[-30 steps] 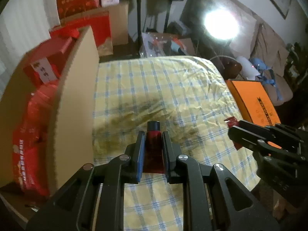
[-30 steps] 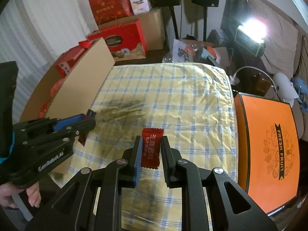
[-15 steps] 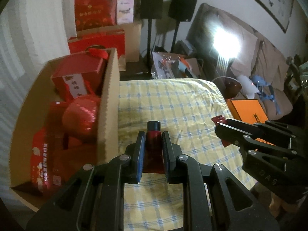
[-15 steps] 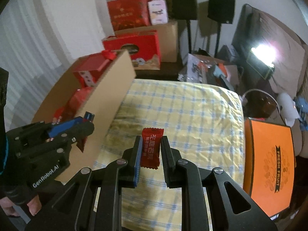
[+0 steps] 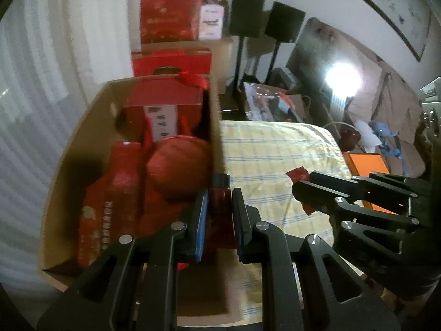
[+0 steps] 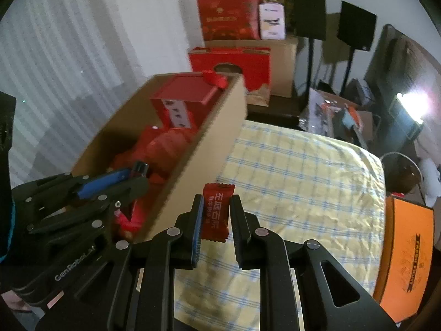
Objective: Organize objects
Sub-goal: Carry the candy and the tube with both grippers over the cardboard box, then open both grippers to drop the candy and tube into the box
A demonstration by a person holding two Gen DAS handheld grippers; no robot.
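Observation:
My left gripper (image 5: pixel 219 193) is shut on a small dark red tube with a black cap (image 5: pixel 220 201), held above the right wall of an open cardboard box (image 5: pixel 82 138) that holds several red packages. In the right wrist view the left gripper (image 6: pixel 137 172) hangs over the box (image 6: pixel 209 143) interior. My right gripper (image 6: pixel 217 209) is shut on a red candy wrapper with white characters (image 6: pixel 216 213), over the checked tablecloth (image 6: pixel 303 171) beside the box. From the left wrist view the right gripper (image 5: pixel 300 184) and its candy (image 5: pixel 299 175) hover over the cloth (image 5: pixel 270 151).
An orange "Fresh Fruit" box (image 6: pixel 408 259) lies at the table's right edge. Red gift boxes (image 6: pixel 228 13) and cardboard cartons (image 6: pixel 278 63) are stacked behind the table, with two black speakers on stands (image 6: pixel 308 13). A bright lamp (image 6: pixel 413 104) glares at the right.
Both grippers have moved left and upward with their loads; the box interior has come into view, and the left gripper now sits over the box wall.

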